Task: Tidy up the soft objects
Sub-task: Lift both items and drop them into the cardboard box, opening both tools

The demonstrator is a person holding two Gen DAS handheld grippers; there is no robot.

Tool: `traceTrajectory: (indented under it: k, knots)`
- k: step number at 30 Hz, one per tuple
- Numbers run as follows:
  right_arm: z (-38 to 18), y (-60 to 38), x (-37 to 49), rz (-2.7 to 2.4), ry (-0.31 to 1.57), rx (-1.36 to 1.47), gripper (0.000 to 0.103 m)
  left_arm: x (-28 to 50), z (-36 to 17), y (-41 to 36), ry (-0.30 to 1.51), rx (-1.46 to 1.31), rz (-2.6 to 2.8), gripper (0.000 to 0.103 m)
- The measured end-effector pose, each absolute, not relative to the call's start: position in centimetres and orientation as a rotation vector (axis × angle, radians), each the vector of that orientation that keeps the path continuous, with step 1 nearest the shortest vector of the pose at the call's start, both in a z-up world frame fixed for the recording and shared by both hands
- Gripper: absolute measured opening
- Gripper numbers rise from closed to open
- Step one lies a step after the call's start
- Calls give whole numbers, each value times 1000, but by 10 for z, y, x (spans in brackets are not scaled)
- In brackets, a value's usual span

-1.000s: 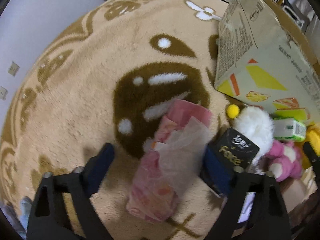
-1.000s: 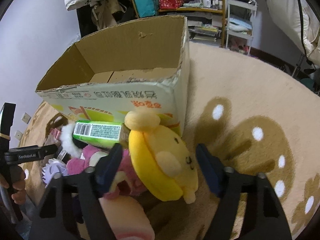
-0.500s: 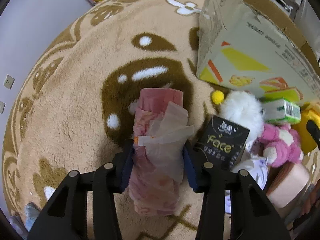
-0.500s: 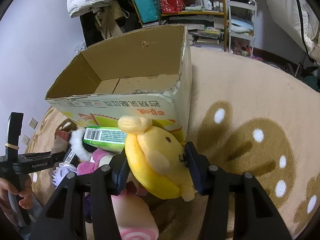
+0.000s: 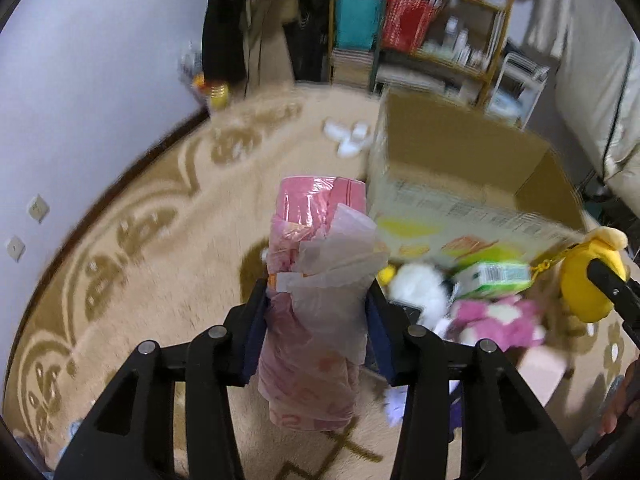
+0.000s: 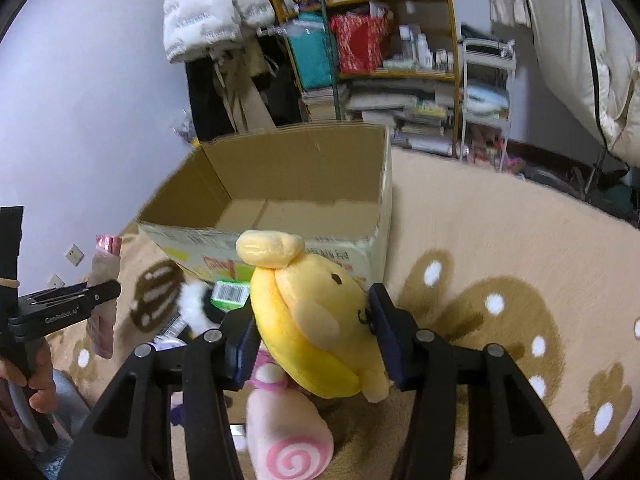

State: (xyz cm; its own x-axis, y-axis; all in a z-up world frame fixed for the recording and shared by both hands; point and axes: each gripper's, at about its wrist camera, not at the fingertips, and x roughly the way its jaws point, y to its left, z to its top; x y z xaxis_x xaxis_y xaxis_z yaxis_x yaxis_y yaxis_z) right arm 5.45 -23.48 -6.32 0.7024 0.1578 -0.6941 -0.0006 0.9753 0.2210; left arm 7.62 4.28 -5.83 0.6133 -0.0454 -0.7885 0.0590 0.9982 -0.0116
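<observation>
both loads lifted off rug (image 5: 132, 280) since earlier: left gripper (image 5: 316, 316) clamps pink bagged roll (image 5: 316, 292), right gripper (image 6: 312, 332) clamps yellow plush (image 6: 320, 320) near cardboard box (image 6: 280, 168).

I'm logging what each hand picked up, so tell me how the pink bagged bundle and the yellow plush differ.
The pink bagged bundle is long, floppy and wrapped in crinkled clear plastic; the yellow plush is a bare, rounded toy with a face. The bundle sits in the left gripper, hanging below the pads; the plush sits in the right gripper, tilted. Both are soft, clamped, and lifted near the open cardboard box.
</observation>
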Motion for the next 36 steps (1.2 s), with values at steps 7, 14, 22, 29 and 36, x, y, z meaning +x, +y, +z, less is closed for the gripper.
traceTrajectory:
  k: [7,14,22,29,36]
  knots:
    - [-25,-232,27,73,623,193,53,44,-8,33,656,25,-125,44]
    - [7,-233,12,100,493,215,54,25,32,16,493,62,-162,44]
    - [34,-225,22,139,401,169,54,41,48,8,437,77,-181,44]
    - [33,-211,41,173,419,111,54,68,49,7,458,62,-194,44]
    - [28,-203,57,200,424,58,54,89,43,-1,473,63,-202,44]
